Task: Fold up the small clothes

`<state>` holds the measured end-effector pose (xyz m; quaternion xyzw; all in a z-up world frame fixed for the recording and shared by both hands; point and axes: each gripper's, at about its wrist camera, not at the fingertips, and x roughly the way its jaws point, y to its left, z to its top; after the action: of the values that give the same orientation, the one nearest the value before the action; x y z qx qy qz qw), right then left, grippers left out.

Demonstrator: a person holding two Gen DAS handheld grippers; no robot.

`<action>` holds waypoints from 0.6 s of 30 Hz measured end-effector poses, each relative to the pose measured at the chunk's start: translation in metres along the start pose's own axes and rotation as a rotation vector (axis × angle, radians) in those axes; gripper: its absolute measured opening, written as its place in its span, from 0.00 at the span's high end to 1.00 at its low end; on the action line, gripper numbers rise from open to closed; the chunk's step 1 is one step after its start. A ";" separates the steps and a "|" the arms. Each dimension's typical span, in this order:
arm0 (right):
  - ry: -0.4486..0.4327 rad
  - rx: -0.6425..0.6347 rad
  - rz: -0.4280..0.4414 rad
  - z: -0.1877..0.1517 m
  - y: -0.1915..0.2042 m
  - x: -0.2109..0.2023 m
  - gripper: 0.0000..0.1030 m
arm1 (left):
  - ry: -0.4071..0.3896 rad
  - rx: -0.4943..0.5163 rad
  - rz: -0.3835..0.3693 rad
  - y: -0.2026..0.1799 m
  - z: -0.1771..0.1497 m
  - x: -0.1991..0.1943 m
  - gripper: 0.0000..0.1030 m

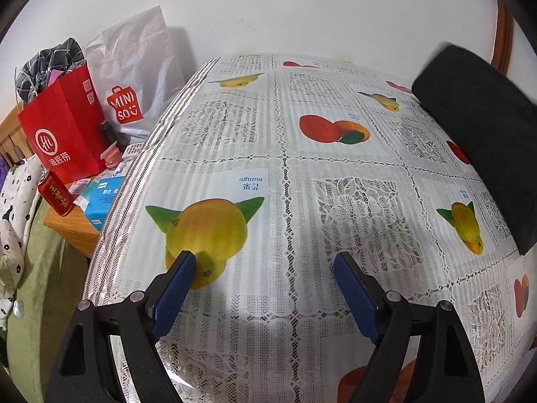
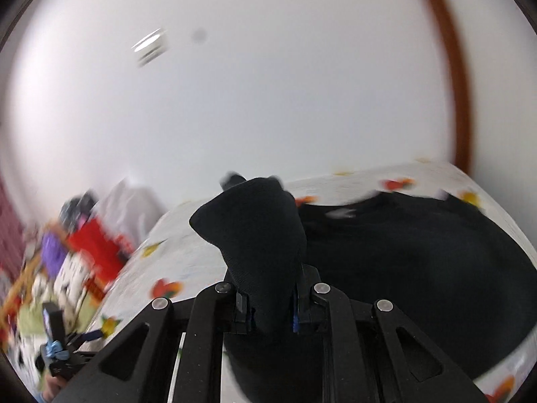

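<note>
A black garment [image 2: 419, 255] lies on the table with the fruit-print cloth [image 2: 201, 255]. My right gripper [image 2: 272, 305] is shut on a bunched part of the black garment and holds it lifted above the table; the view is motion-blurred. In the left wrist view the garment [image 1: 476, 127] shows at the right edge of the table [image 1: 268, 168], partly raised. My left gripper [image 1: 265, 262] is open and empty, with blue pads [image 1: 174, 292], low over the near left part of the table, well apart from the garment.
Left of the table stands a wooden side table [image 1: 70, 228] with a red paper bag [image 1: 63, 127], a white MINISO bag [image 1: 134, 77], a red can [image 1: 55, 194] and blue boxes [image 1: 100, 201]. A white wall [image 1: 302, 10] is behind. A green bedcover [image 1: 37, 268] lies at the left.
</note>
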<state>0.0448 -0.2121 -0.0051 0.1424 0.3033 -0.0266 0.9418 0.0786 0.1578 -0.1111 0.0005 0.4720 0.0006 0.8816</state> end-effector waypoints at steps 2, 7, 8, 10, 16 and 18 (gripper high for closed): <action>0.004 0.073 -0.046 -0.010 -0.037 -0.005 0.85 | 0.001 0.001 0.003 0.000 0.000 0.000 0.19; 0.115 0.139 -0.171 -0.051 -0.096 -0.001 0.79 | 0.003 0.003 0.014 0.000 0.000 0.000 0.16; 0.124 0.146 -0.177 -0.058 -0.102 -0.003 0.73 | 0.004 0.004 0.021 -0.001 0.000 0.000 0.13; 0.100 0.147 -0.221 -0.067 -0.109 -0.013 0.68 | 0.004 0.003 0.025 -0.001 0.000 0.000 0.13; 0.122 0.098 -0.175 -0.056 -0.115 -0.010 0.54 | -0.010 0.014 0.048 -0.011 -0.002 -0.005 0.15; 0.130 0.063 -0.205 -0.056 -0.120 -0.005 0.54 | -0.004 0.040 0.024 -0.026 -0.005 -0.010 0.15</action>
<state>-0.0072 -0.3108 -0.0762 0.1417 0.3757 -0.1232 0.9075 0.0689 0.1316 -0.1053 0.0237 0.4700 0.0016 0.8823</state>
